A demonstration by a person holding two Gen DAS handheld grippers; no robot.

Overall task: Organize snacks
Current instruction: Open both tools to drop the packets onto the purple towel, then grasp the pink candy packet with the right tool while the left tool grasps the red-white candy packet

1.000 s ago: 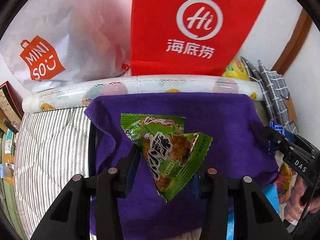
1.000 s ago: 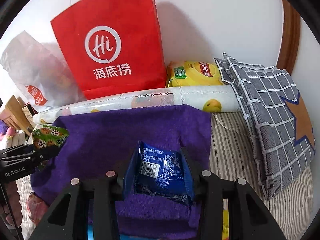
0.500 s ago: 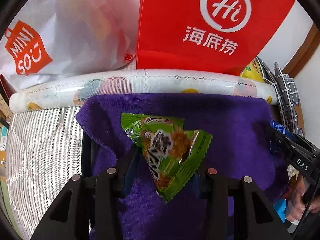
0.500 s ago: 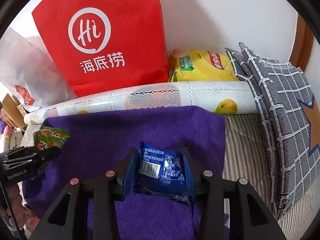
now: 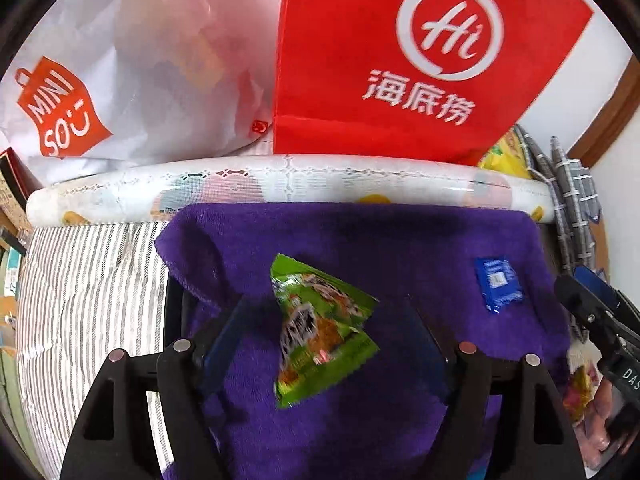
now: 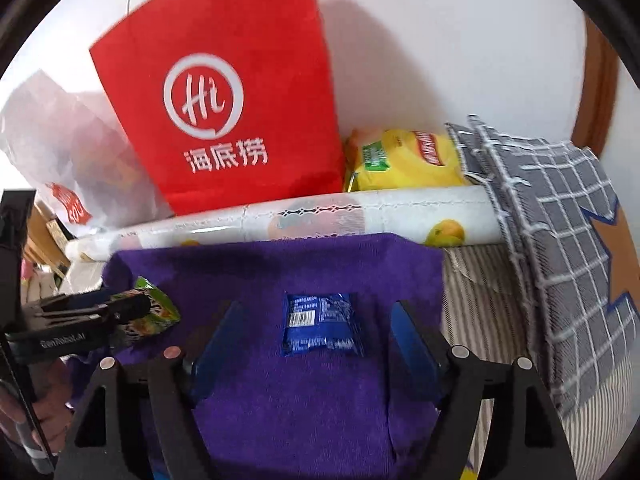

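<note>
On a fuzzy purple towel (image 6: 304, 400) spread over striped bedding (image 5: 80, 300), two crinkly foil snack packets lie between parted grippers. From the left wrist view, the left gripper (image 5: 328, 332) stands with its jaws released and set wide, and the green snack packet (image 5: 320, 332), triangular with serrated edges and blurred, sits in the gap between them, touching neither blue pad as far as can be seen. From the right wrist view, the right gripper (image 6: 316, 340) is likewise spread apart, with the flat, rectangular blue snack packet (image 6: 322, 330) lying barcode-up on the towel between its fingers, clear of both. Behind the towel lies a glossy, fruit-printed plastic roll (image 6: 320, 220); beyond that stand a red paper bag (image 6: 236, 104) with a white logo and a crumpled translucent white bag (image 5: 132, 68). A yellow chip bag (image 6: 404, 164) and a grey checked cushion (image 6: 560, 248) crowd the far right corner.
</note>
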